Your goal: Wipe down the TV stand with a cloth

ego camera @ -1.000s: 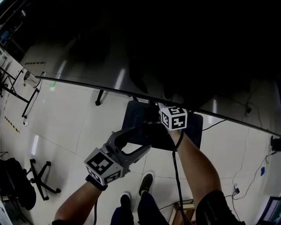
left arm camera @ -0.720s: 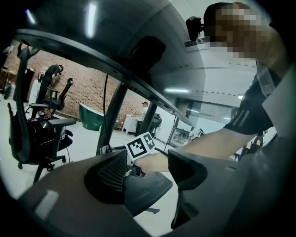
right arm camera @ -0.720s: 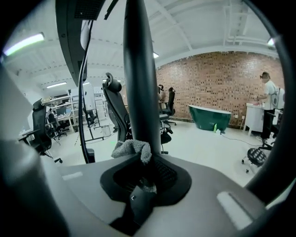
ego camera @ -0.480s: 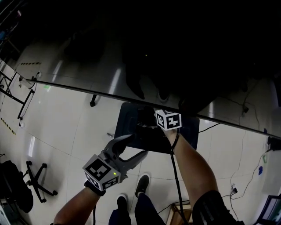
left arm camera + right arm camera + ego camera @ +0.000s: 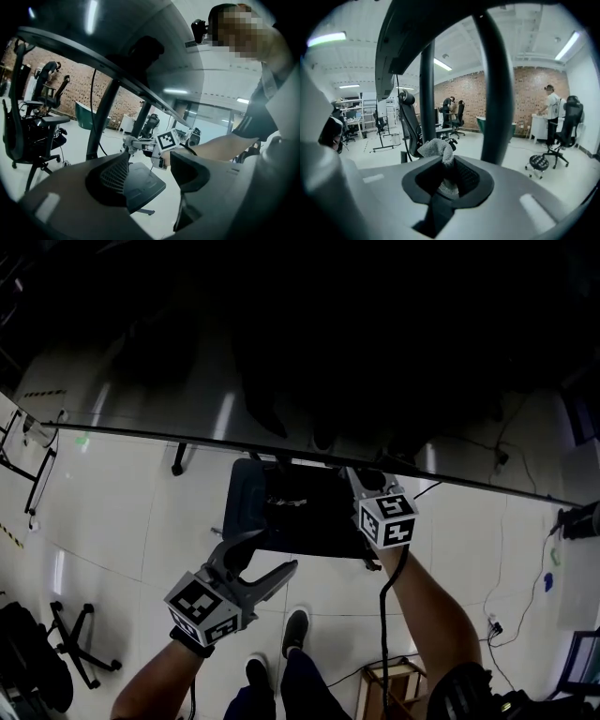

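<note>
The TV stand's dark base plate (image 5: 281,517) lies on the pale floor under the lower edge of the big black TV screen (image 5: 328,352). My right gripper (image 5: 362,482) reaches in at the plate's right side, shut on a grey cloth (image 5: 437,149). Just beyond the cloth rise the stand's dark upright posts (image 5: 494,84). The left gripper view shows the cloth (image 5: 127,142) held at a post (image 5: 101,122) above the base plate (image 5: 143,185). My left gripper (image 5: 265,556) hovers open in front of the plate's near left corner, holding nothing.
An office chair's star base (image 5: 80,643) stands at the far left. A wooden stool (image 5: 389,679) and the person's shoes (image 5: 296,629) are near below. Cables (image 5: 506,615) trail on the right. More chairs (image 5: 408,122) and people (image 5: 551,112) are across the room.
My right gripper with the cloth has shifted rightward along the stand, from over the plate's middle to its right side. The left gripper stayed open and dropped slightly left.
</note>
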The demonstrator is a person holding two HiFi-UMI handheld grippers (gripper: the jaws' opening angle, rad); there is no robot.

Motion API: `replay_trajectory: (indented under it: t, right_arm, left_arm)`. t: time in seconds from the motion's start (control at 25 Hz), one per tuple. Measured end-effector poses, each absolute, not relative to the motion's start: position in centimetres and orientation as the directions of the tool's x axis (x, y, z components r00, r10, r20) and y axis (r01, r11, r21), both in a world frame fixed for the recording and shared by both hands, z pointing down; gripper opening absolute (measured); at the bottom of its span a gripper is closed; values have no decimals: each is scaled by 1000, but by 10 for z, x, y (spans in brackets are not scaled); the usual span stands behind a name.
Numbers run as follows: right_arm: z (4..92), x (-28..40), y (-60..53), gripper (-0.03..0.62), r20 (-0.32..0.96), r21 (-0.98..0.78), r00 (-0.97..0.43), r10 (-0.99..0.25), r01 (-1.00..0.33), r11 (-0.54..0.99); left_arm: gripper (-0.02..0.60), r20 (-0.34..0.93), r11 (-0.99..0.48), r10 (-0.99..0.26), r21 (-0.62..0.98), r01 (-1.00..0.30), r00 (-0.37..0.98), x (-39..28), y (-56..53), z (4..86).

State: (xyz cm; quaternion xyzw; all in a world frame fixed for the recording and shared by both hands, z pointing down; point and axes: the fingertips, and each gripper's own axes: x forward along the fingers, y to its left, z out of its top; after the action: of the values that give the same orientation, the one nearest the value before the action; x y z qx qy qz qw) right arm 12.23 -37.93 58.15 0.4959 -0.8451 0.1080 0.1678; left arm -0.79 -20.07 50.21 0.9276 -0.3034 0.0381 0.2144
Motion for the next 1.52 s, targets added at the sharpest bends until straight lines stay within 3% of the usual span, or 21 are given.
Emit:
replay_trajectory:
  t: [0.32,0.8,1.28,1.52]
  right_arm:
    - [533,203,-400,51,338,33,-322,-885,-935,353]
    - [604,190,-411,49,449,4,-300,-842,-941,338]
    - [700,184,-408,49,634,131,-243,-734,-902,411]
    - [670,163,-389,49,557,47,-322,-766,-908,416]
  left_arm:
    - [302,212,-741,-512,381,-553,832,11,-188,500]
    - [303,217,-707,-540,406,-579,813,-1,-194,519]
    - [302,254,-680,-546,422,-599,798,-14,-188,539]
    - [302,256,-668,-558,427,-610,790,-22,-180,540]
